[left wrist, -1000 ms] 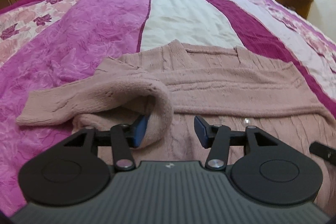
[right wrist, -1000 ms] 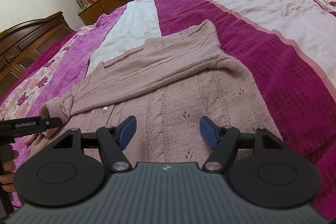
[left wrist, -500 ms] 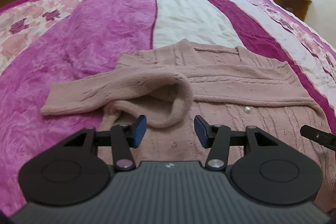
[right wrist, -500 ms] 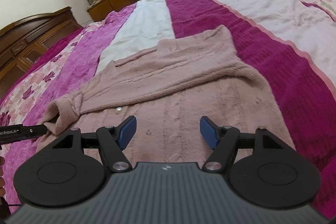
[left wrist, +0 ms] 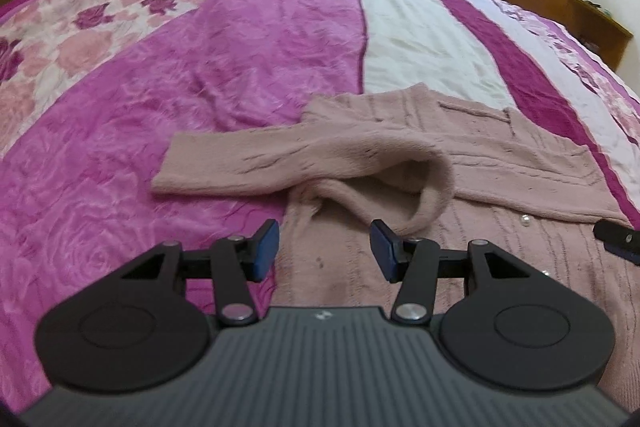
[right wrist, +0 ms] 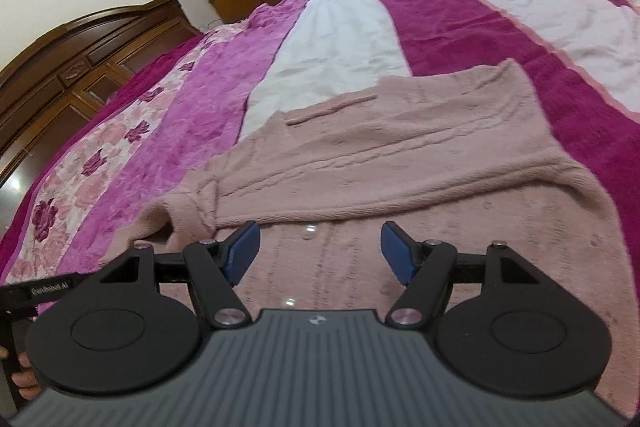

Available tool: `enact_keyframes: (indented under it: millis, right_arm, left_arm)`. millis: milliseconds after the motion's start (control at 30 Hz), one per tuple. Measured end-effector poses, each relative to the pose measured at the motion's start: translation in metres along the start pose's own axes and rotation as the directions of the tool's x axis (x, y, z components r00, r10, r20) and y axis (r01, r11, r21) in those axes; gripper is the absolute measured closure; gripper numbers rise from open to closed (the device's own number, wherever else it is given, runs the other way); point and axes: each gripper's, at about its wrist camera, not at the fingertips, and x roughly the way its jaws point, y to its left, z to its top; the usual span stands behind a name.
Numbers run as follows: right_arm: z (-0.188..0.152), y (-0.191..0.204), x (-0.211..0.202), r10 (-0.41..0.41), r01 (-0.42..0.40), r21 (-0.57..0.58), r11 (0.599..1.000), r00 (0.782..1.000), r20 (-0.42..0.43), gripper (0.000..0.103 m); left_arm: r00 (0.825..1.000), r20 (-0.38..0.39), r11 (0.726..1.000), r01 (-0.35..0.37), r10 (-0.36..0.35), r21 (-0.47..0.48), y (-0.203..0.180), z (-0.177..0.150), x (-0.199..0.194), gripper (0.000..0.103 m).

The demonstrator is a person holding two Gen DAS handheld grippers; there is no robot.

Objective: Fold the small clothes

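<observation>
Cardigan (left wrist: 460, 155) lying flat on bed (left wrist: 240, 67), sleeves crossing chest for folding | left gripper (left wrist: 324, 247) hovering open, empty | right gripper (right wrist: 320, 251) hovering open, gripping nothing

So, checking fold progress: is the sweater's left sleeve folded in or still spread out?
Spread out: the sleeve lies sideways off the sweater onto the bedspread.

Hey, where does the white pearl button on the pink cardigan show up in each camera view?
Left wrist view: pearl button sits at the right, on the cardigan just below the folded sleeve's edge.
Right wrist view: the button lies near centre, between and just beyond the open jaws of the right gripper.
Shared landmark: the white stripe of the bedspread running beyond the collar.
</observation>
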Motion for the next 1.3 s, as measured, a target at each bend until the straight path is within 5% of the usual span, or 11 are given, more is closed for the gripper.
enact_keyframes:
  millis: [767, 800, 900, 933, 1100, 1233, 1300]
  right_arm:
    - [0.027, 0.114, 0.127, 0.114, -0.153, -0.163, 0.975, 0.968, -0.225, 0.029]
    - [0.026, 0.115, 0.135, 0.104, -0.145, -0.167, 0.975, 0.967, -0.234, 0.032]
    - [0.026, 0.119, 0.150, 0.098, -0.148, -0.193, 0.970, 0.964, -0.248, 0.082]
    - [0.028, 0.123, 0.153, 0.085, -0.137, -0.202, 0.970, 0.966, -0.244, 0.089]
    - [0.053, 0.159, 0.131, 0.126, -0.137, -0.360, 0.923, 0.991, -0.054, 0.092]
    - [0.056, 0.175, 0.101, 0.120, -0.022, -0.516, 0.856, 0.980, 0.157, 0.092]
    - [0.050, 0.168, 0.099, 0.096, 0.020, -0.548, 0.836, 0.978, 0.183, 0.092]
  left_arm:
    - [0.998, -0.052, 0.998, -0.033, 0.030, -0.054, 0.022, -0.014, 0.018, 0.051]
    - [0.998, -0.052, 0.998, -0.032, 0.029, -0.054, 0.022, -0.014, 0.019, 0.051]
    - [0.998, -0.054, 0.998, -0.030, 0.027, -0.062, 0.023, -0.014, 0.023, 0.051]
    - [0.998, -0.053, 0.997, -0.030, 0.027, -0.066, 0.023, -0.014, 0.025, 0.051]
    - [0.998, -0.046, 0.995, -0.047, 0.043, -0.084, 0.025, -0.010, 0.036, 0.051]
    - [0.996, -0.059, 0.993, -0.073, 0.068, -0.095, 0.026, -0.009, 0.045, 0.051]
    - [0.995, -0.065, 0.992, -0.076, 0.070, -0.105, 0.027, -0.010, 0.047, 0.051]
